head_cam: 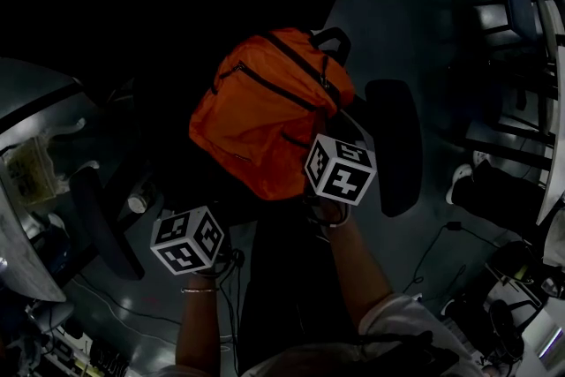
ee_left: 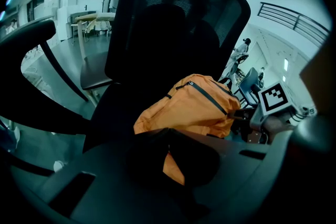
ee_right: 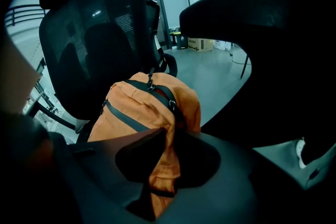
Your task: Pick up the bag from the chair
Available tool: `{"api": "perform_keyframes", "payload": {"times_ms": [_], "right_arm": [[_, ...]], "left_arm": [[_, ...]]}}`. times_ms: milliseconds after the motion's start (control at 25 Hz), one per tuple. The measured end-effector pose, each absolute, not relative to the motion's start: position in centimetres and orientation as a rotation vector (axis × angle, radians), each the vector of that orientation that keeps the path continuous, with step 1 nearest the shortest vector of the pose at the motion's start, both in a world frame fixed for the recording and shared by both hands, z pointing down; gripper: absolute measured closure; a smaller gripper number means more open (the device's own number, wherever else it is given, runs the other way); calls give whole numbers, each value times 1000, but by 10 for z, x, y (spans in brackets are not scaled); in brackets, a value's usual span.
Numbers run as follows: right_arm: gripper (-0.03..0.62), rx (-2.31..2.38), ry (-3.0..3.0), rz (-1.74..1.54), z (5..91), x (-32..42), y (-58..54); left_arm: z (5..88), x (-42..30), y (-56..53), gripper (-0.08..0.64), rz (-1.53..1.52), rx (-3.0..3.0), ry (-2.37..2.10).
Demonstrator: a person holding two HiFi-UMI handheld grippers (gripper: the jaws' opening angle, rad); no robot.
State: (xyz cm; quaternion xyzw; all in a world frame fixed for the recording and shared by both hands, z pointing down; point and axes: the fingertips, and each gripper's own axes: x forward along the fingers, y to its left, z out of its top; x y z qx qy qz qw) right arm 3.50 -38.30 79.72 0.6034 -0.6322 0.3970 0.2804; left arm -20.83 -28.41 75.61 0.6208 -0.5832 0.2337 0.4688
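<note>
The grasp is in hand: the right gripper pinches a fold of the orange bag, which rests just ahead of it on the chair. The left gripper appears to be nipping the bag's near edge too. Next, judged: lift both together, straight up off the seat

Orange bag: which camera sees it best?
The head view: nearly the whole orange bag shows from above, dimly. The left gripper view shows its side, bottom hidden by the left gripper; the right gripper view shows its top, with fabric between the right gripper's jaws.
</note>
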Motion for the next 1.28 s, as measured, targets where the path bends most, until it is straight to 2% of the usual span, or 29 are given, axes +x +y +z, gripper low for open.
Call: {"api": "perform_keyframes", "payload": {"times_ms": [760,1280], "right_arm": [[545,1557,-1800,1037,760,17,-371],[546,1451,-1919,972,704,-36,-354]], "left_arm": [[732,-211,-263,545,517,1526,-1462],[692,-238,-236,545,405,1468,-1551]]}}
